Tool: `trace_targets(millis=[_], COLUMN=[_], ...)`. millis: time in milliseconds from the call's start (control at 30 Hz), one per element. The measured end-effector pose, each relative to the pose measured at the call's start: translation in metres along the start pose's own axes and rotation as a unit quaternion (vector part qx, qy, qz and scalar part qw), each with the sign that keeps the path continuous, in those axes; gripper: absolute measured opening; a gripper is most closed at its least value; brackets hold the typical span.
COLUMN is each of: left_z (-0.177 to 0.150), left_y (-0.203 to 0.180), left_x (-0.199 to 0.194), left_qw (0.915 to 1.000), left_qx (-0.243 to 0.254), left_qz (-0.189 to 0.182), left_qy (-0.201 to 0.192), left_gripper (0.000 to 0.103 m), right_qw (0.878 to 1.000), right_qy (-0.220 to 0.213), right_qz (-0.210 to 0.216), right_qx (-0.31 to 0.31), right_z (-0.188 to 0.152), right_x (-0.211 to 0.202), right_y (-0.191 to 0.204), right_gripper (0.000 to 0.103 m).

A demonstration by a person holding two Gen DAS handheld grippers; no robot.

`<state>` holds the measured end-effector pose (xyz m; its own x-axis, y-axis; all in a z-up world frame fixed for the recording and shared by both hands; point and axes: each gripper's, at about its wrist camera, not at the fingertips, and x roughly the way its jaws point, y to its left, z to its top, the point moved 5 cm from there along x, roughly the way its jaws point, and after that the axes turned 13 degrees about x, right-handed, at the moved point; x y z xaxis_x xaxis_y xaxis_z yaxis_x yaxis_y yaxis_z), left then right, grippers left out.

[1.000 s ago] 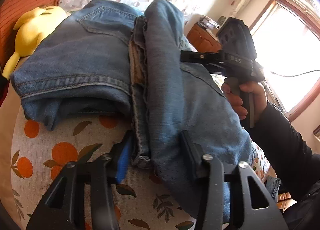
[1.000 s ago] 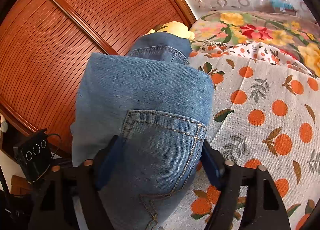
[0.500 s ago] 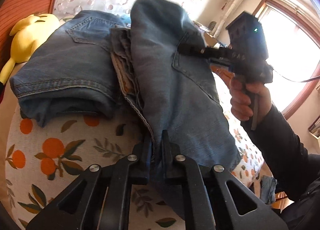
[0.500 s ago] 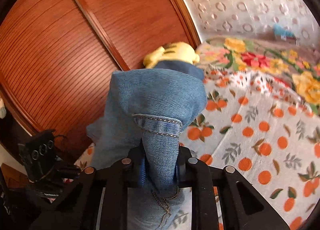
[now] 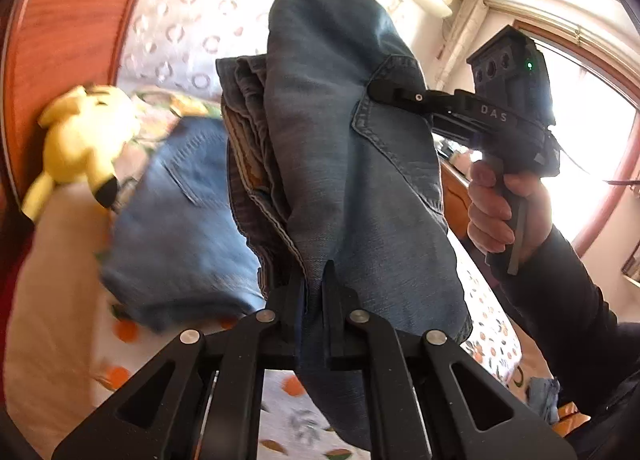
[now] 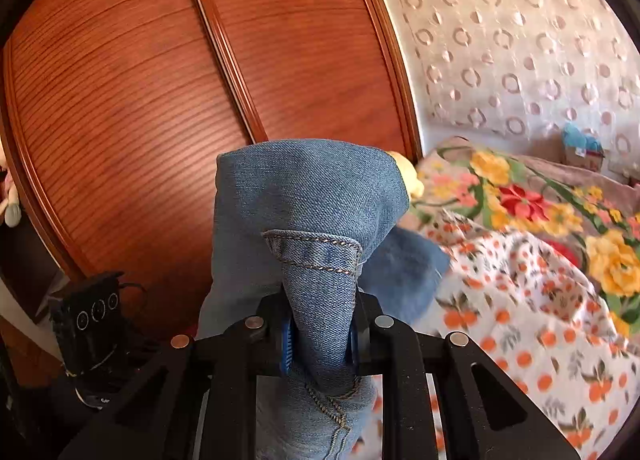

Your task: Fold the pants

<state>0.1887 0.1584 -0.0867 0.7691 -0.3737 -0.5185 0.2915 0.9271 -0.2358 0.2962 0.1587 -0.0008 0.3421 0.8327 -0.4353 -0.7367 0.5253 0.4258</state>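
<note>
Jeans [image 5: 352, 187] pinched in left gripper [image 5: 314, 300], right gripper [image 6: 320, 336] clamping their pocket fold, raised above bedsheet [image 6: 532, 324]

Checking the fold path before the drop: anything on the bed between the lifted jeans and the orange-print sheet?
Nothing visible. Both the left gripper and right gripper clamp the jeans; the yellow plush sits off to the side by the wardrobe.

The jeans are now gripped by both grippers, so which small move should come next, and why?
Probably carry the lifted end over the part that lies on the bed, then lower it. The left gripper and the right gripper are each shut on a bunch of the jeans, which hang raised above the bed, while the other part lies flat beside the yellow plush toy.
</note>
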Motion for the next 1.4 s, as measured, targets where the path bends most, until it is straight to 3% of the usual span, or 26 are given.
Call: trace_targets(millis=[167,467,633,800,900,967,1033,1133,1200,1300,1400], left_z=[0.025,0.062,0.059,0.061,0.065,0.07,0.073,0.069,0.063,0.055,0.041], left_y=[0.037,0.094,0.126,0.124,0.118,0.115,0.109,0.099,0.091,0.084,0.081], left_x=[-0.008,0.031,0.066,0.057,0.041,0.035,0.026,0.022,0.023,0.028,0.037], left_qw=[0.9991,0.9875,0.9809,0.9833,0.9818,0.9831,0.9846,0.9862,0.9862,0.9865,0.9822], left_qx=[0.019,0.084,0.076,0.066,0.076,0.078,0.074,0.075,0.08,0.082,0.095], left_qz=[0.034,0.1,0.117,0.121,0.141,0.141,0.142,0.135,0.133,0.128,0.141], left_qy=[0.014,0.089,0.135,0.119,0.102,0.087,0.07,0.058,0.058,0.062,0.079], left_gripper=[0.007,0.007,0.007,0.01,0.011,0.018,0.034,0.043,0.044,0.044,0.044], right_qw=[0.999,0.99,0.987,0.989,0.993,0.992,0.991,0.986,0.988,0.995,0.994], right_qy=[-0.02,-0.049,0.008,0.031,0.02,0.012,0.0,-0.046,-0.066,-0.046,-0.029], right_qz=[0.015,-0.007,-0.073,-0.078,-0.096,-0.116,-0.129,-0.156,-0.136,-0.089,-0.108], right_qx=[0.02,0.129,0.146,0.118,0.067,0.043,0.033,0.022,0.02,0.011,-0.014], right_z=[0.012,0.007,-0.016,-0.017,-0.001,0.006,0.008,0.014,0.017,0.012,0.005], right_x=[0.027,0.085,0.13,0.136,0.13,0.123,0.11,0.084,0.072,0.082,0.105], right_y=[0.002,-0.061,-0.099,-0.106,-0.103,-0.102,-0.097,-0.087,-0.078,-0.068,-0.07], right_gripper=[0.02,0.021,0.031,0.044,0.048,0.05,0.05,0.05,0.05,0.05,0.05])
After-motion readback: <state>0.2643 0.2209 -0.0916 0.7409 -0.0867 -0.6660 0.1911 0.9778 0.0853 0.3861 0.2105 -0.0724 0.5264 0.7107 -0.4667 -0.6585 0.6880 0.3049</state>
